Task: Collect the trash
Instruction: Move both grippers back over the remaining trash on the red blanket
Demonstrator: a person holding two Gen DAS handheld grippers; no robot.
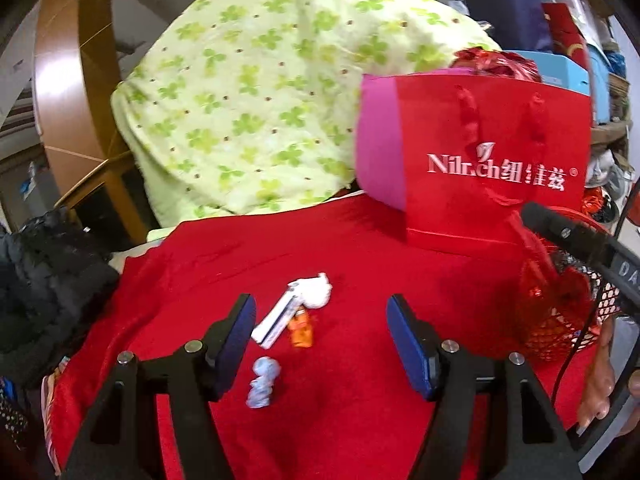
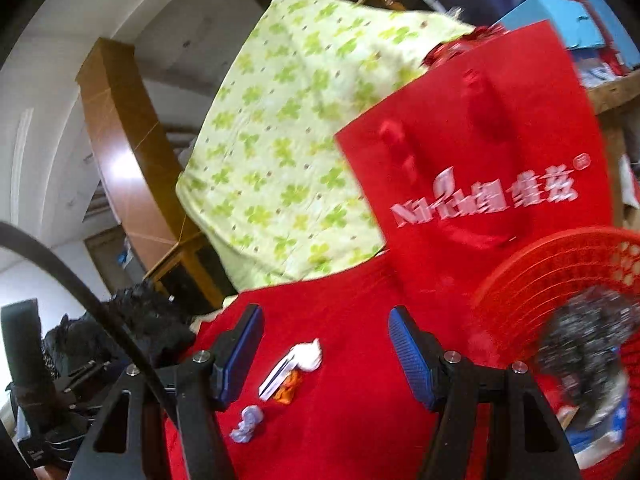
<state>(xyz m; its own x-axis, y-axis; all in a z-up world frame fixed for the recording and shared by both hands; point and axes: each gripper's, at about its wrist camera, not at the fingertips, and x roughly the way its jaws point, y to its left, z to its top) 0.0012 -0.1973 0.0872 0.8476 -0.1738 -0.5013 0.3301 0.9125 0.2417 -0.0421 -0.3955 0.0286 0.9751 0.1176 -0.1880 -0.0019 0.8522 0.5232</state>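
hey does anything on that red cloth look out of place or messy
Yes. Four bits of litter lie loose on the red cloth: a crumpled white tissue, a flat white wrapper, an orange wrapper and a crumpled pale blue wad. None is in the red mesh basket yet.

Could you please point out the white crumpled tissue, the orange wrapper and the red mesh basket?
White crumpled tissue [image 1: 316, 291], left wrist view, centre of the wad.
Orange wrapper [image 1: 303, 330], left wrist view, its middle.
Red mesh basket [image 2: 532, 280], right wrist view, latticed side wall.
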